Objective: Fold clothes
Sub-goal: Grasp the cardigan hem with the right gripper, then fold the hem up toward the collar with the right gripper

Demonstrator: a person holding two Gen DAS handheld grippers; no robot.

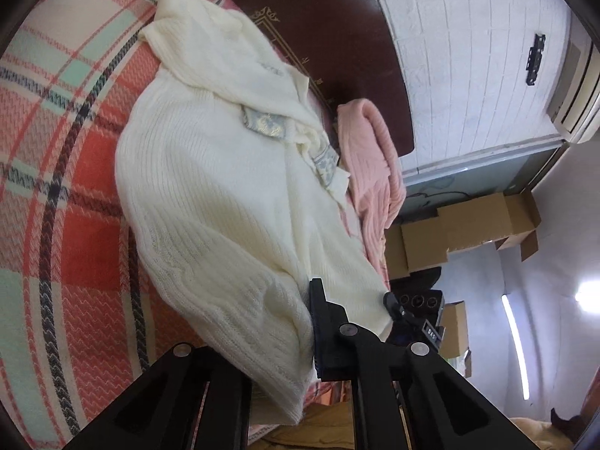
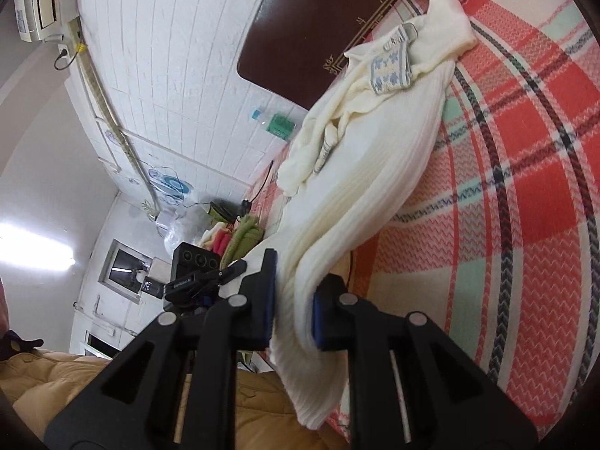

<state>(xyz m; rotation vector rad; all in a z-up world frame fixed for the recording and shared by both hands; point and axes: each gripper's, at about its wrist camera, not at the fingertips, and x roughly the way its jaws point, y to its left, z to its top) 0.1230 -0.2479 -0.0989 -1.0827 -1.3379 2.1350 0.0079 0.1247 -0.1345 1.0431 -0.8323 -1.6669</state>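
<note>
Left wrist view, left to right. Plaid blanket (image 1: 56, 172) in coral, mint and cream across the bed. On it, cream sweater (image 1: 210, 195), ribbed knit, spread lengthwise toward the headboard (image 1: 337, 37), collar end far, hem end near the camera. Grey-blue patterned trim (image 1: 262, 122) on the folded upper part, more of it just beyond. Left gripper (image 1: 296, 341) clamped on the sweater's near hem; one finger (image 1: 318, 322) in plain sight against the knit, the other buried under bunched fabric. Pink sweater (image 1: 375, 172) just beside the cream one, draped over the bed edge by the headboard. Further right, cardboard boxes (image 1: 468, 225), white brick wall (image 1: 468, 56), air conditioner (image 1: 573, 86).

Right wrist view, left to right. Air conditioner (image 2: 37, 3) high in the corner, brick wall (image 2: 168, 56), a window (image 2: 123, 266) low down. Piled cloths (image 2: 236, 236) in green, red and yellow near the bed's far edge. Other gripper's tip (image 2: 210, 281) just beside the sweater's near edge. Right gripper (image 2: 294, 311) closed on the sweater (image 2: 367, 172), a thick fold of hem pinched between the blue pads (image 2: 269, 300), loose end hanging below. Headboard (image 2: 300, 37) above, patterned trim (image 2: 390, 67) near the collar, plaid blanket (image 2: 506, 187) filling the right. Tan quilted fabric (image 2: 56, 375) along the bottom.
</note>
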